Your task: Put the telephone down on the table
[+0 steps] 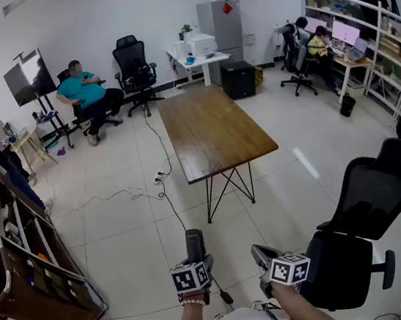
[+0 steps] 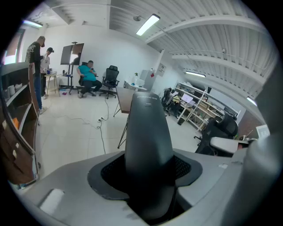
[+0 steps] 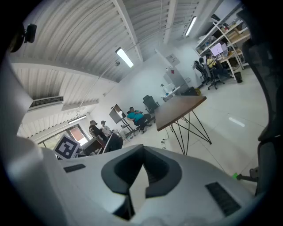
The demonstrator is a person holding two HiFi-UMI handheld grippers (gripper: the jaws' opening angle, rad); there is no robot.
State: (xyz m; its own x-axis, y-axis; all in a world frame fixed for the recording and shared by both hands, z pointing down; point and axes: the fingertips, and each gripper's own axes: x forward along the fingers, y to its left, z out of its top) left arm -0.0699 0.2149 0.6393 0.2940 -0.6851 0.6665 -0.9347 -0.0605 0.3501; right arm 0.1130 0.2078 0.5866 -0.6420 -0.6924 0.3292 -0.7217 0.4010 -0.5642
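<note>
Black and upright, the telephone (image 1: 194,243) stands clamped in the left gripper (image 1: 197,259), low in the head view and above the pale tiled floor (image 1: 121,226), well short of the table (image 1: 215,131). In the left gripper view the handset (image 2: 148,132) rises straight out between the two grey jaws, which are closed partway onto its lower end, their dark pads (image 2: 108,170) pressing it from both sides, so that the left gripper (image 2: 148,176) holds it firmly with its narrow top pointing up and away. The right gripper (image 1: 264,256) hangs just beside the left one, near the seat of a black office chair (image 1: 364,221). In the right gripper view its jaws are drawn together, meeting at the tips, and the right gripper (image 3: 142,152) has nothing between them; only floor shows through the thin wedge between its pads. The wooden table top (image 3: 181,108) on thin black legs stands ahead of both grippers in the middle of the room, bare of things. A cable (image 1: 162,176) trails across the floor past the table's left side. Farther back a person in a teal shirt (image 1: 87,90) sits in a chair near a screen on a stand (image 1: 27,76), and a dark brown rack (image 1: 21,254) leans at the left edge.
</note>
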